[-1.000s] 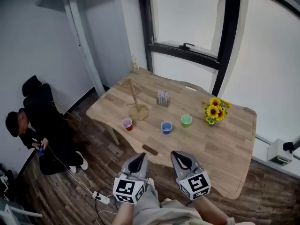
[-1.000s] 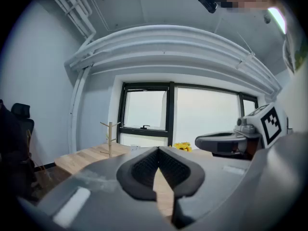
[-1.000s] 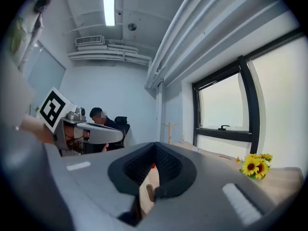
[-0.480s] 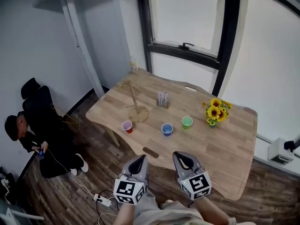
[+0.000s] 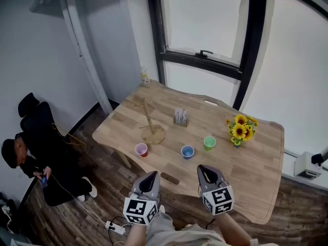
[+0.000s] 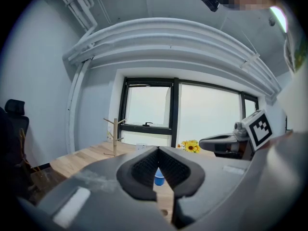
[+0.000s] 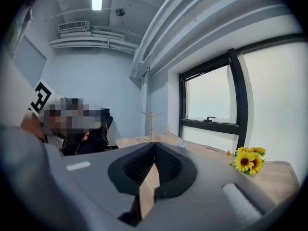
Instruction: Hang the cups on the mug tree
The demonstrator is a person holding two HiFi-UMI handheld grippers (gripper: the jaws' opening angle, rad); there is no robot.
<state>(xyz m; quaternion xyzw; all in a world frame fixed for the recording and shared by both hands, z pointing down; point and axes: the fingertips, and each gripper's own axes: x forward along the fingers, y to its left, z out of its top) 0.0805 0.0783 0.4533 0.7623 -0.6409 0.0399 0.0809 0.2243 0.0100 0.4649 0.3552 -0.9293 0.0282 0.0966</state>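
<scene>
A wooden mug tree (image 5: 149,121) stands on the table's (image 5: 241,163) left part, also seen as the mug tree (image 6: 114,135) and mug tree (image 7: 151,124) in both gripper views. Three cups sit in a row in front of it: pink cup (image 5: 141,149), blue cup (image 5: 187,151), green cup (image 5: 209,143). The blue cup (image 6: 159,178) shows between the left jaws' pads. My left gripper (image 5: 148,181) and right gripper (image 5: 207,174) hover side by side before the table's near edge, both shut and empty, well short of the cups.
A sunflower bunch (image 5: 240,129) stands at the table's right, a small card holder (image 5: 180,117) behind the cups. A person in black (image 5: 31,155) sits on the floor at the left by a power strip (image 5: 116,227). A window (image 5: 205,24) lies beyond the table.
The head view has shifted, so the table and cups sit slightly lower and further right in the picture. Both grippers keep much the same place, still shut.
</scene>
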